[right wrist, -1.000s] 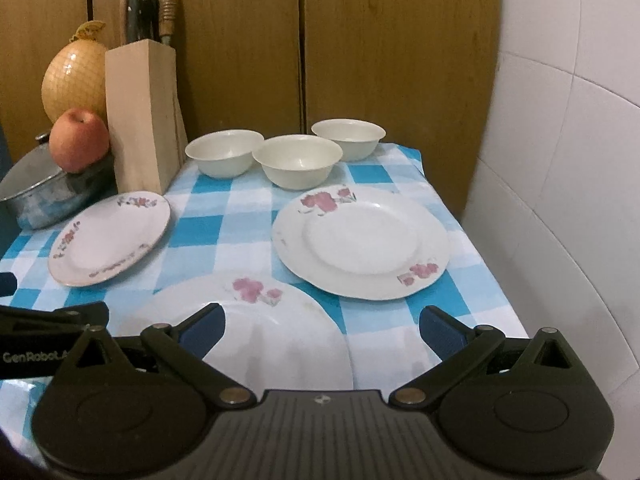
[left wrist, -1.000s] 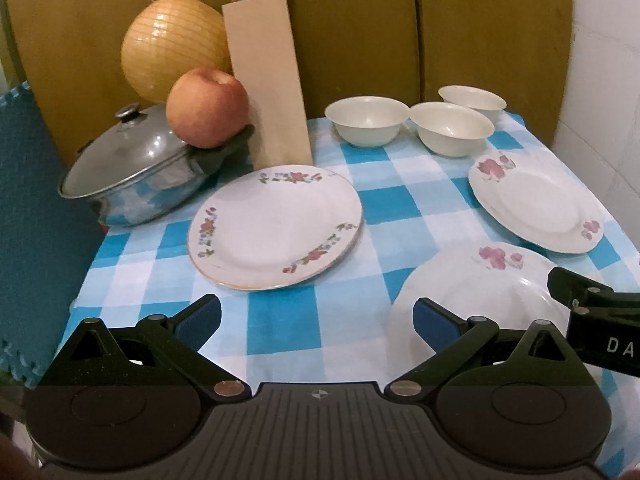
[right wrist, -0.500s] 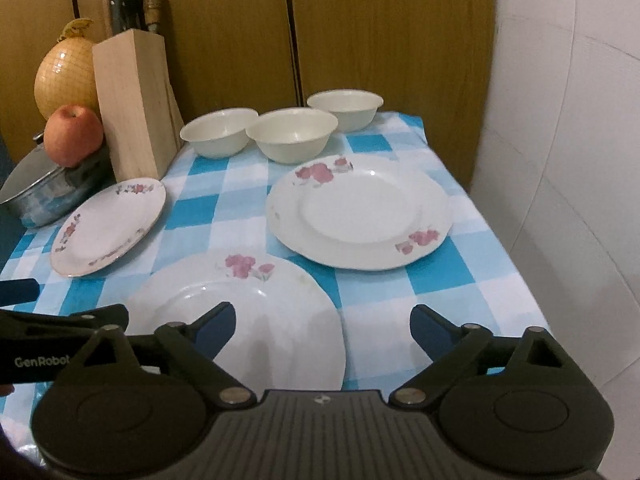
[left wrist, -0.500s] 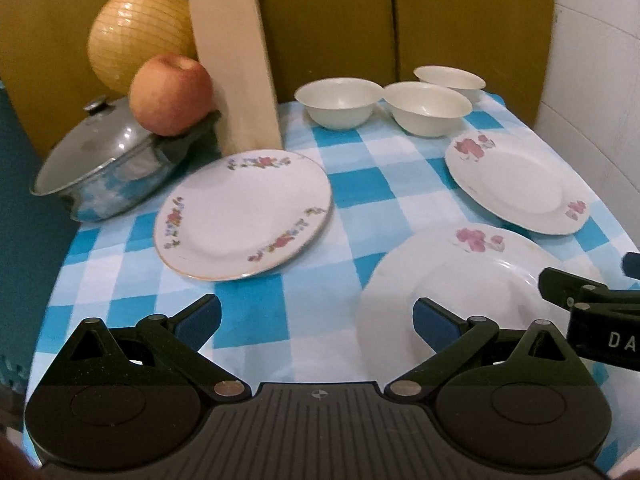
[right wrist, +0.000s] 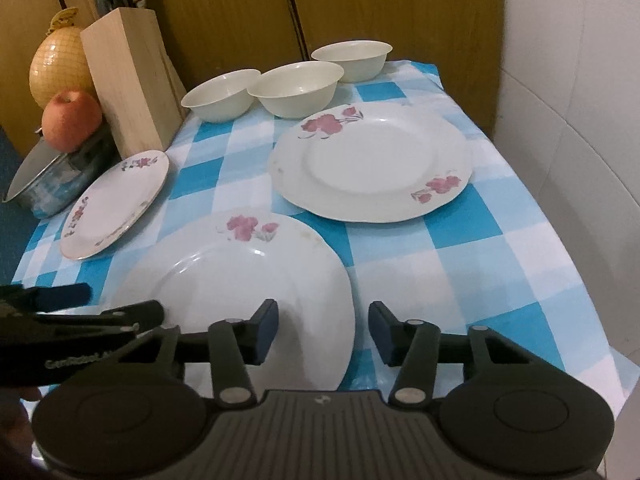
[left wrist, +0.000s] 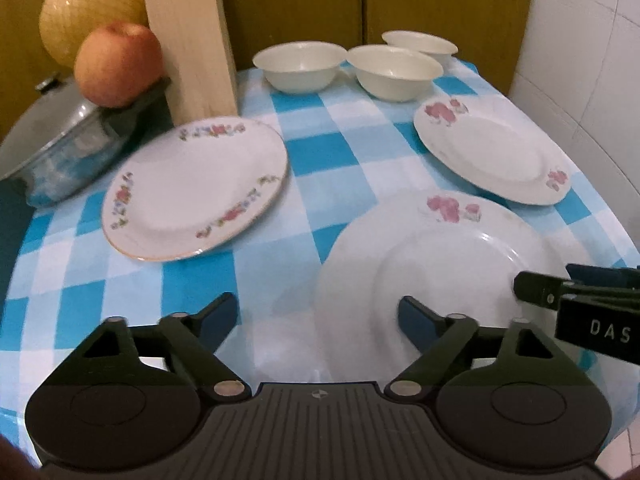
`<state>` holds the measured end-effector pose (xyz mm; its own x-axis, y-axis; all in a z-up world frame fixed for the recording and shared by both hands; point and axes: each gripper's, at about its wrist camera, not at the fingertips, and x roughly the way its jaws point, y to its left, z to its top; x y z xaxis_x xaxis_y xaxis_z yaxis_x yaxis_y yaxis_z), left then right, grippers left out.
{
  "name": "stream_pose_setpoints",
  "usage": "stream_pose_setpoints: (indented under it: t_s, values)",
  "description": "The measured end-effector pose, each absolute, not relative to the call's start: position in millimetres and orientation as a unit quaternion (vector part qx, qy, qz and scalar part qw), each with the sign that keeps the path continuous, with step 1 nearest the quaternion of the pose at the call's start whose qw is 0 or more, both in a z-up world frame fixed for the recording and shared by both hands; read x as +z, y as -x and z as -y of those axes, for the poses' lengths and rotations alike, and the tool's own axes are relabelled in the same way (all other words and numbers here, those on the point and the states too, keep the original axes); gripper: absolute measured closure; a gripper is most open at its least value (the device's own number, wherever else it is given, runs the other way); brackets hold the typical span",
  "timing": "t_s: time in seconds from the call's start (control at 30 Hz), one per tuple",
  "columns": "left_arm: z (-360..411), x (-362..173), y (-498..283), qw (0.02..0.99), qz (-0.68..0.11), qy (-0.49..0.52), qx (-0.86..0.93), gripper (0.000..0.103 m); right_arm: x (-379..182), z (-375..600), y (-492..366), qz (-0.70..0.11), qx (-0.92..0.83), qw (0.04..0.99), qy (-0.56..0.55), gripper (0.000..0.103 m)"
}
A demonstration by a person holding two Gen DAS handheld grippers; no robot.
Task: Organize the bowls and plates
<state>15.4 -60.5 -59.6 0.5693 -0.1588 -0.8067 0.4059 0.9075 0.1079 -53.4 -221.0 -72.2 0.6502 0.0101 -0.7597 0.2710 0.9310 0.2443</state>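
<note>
The left gripper [left wrist: 316, 314] hangs over the near edge of the checked blue-and-white tablecloth [left wrist: 320, 152]; its jaws have just been closing but stand released, straddling the left rim of the nearest plate [left wrist: 440, 256] without the pads pressing on it. The right gripper [right wrist: 322, 330] has also just been closing; its jaws are narrower, apart, with the right rim of that same plate [right wrist: 240, 272] between them, the pads not visibly touching. This plate is large, white, glossy, with one pink flower spray on its far rim.

Ahead and to the left of the left gripper lies a smaller plate [left wrist: 196, 188] with a gold edge and small flower sprigs round the rim. Ahead of the right gripper lies a second large plate [right wrist: 372, 164] with two pink sprays, well apart from the near one.

Farther on stand three cream bowls [right wrist: 296, 88], close together in a row, all upright and empty. Far to the left stands a wooden knife block [right wrist: 128, 84] holding handles, a lidded steel pot [left wrist: 60, 148] with an apple [left wrist: 118, 64] resting on it, and a netted yellow fruit [left wrist: 88, 0] behind.
</note>
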Motion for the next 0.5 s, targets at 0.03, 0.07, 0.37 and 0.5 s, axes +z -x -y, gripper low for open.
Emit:
stream_pose_setpoints:
  t_s: [0.03, 0.07, 0.37, 0.5]
  values:
    - [60.2, -60.3, -15.6, 0.875, -0.434, -0.139, -0.163, 0.017, -72.2, 220.1, 53.3, -0.412, -0.068, 0.892, -0.17, 0.063]
    - [60.0, -60.4, -15.7, 0.874, -0.436, -0.138, -0.165, 0.017, -72.2, 219.2, 53.3, -0.412, -0.062, 0.893, -0.171, 0.063]
    - [67.4, -60.9, -11.5, 0.867, -0.439, -0.132, -0.198, 0.017, -72.7, 218.0, 53.4, -0.408, -0.056, 0.896, -0.168, 0.061]
    - [62.7, -65.5, -16.9, 0.864, -0.444, -0.107, -0.212, 0.012, -72.3, 217.8, 53.7, -0.407, -0.057, 0.896, -0.166, 0.062]
